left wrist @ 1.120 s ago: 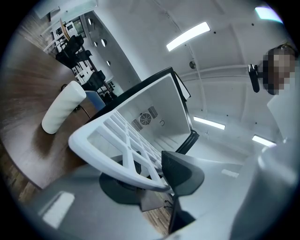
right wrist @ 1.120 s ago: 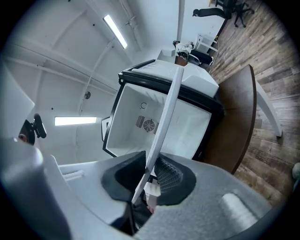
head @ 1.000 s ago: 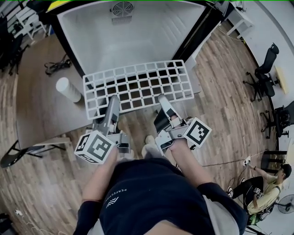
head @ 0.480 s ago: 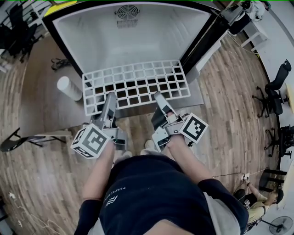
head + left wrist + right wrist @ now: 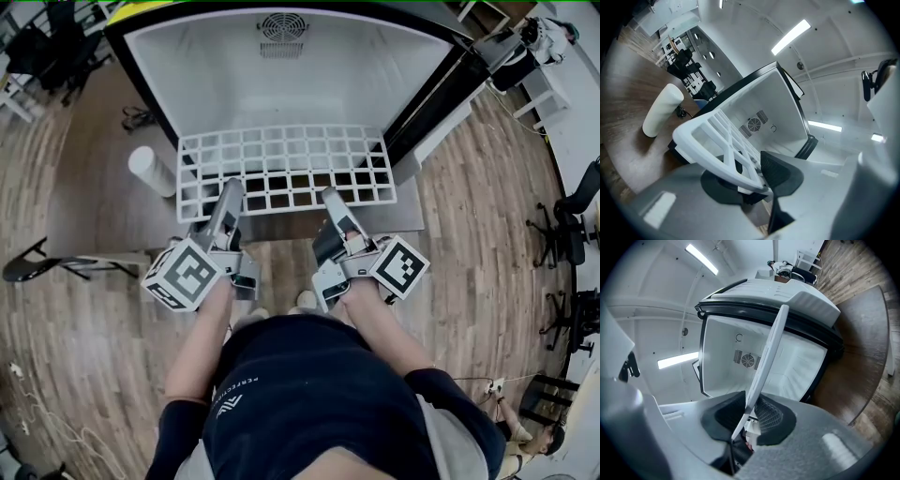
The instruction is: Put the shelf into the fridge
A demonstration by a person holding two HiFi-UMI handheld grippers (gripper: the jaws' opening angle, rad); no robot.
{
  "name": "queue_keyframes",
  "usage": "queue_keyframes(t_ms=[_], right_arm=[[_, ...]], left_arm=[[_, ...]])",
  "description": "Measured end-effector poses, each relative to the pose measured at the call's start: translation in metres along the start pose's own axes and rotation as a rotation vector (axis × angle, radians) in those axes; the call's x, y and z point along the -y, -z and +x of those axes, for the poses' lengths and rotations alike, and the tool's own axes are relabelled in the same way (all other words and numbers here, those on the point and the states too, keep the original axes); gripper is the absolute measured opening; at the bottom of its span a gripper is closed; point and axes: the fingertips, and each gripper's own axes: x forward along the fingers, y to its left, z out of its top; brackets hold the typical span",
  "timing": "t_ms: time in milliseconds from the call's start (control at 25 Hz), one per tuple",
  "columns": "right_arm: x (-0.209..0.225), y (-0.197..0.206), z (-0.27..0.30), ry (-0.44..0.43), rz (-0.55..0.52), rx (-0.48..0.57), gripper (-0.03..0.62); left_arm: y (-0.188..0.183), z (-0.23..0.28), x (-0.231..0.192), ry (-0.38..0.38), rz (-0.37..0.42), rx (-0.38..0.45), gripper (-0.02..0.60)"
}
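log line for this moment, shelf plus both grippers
white plastic grid shelf: held out toward open white-lined fridge | left gripper: on near edge, jaws just closed further | right gripper: shut on near edge

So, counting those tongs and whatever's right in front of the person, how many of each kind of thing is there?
1 white grid shelf
2 tongs: left tongs, jaws just been closing on the shelf; right tongs, gripping it
1 open fridge
1 white cylinder
Total: 5
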Motion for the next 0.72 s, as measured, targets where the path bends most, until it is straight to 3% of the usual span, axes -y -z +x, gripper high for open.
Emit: queue_keyframes(t_ms=[720], right_arm=[[0.004,0.002,0.007,0.016,-0.005,-0.013,0.060]], left_arm=[[-0.005,0.008,-0.013,-0.019,-0.057,-0.016,0.121]])
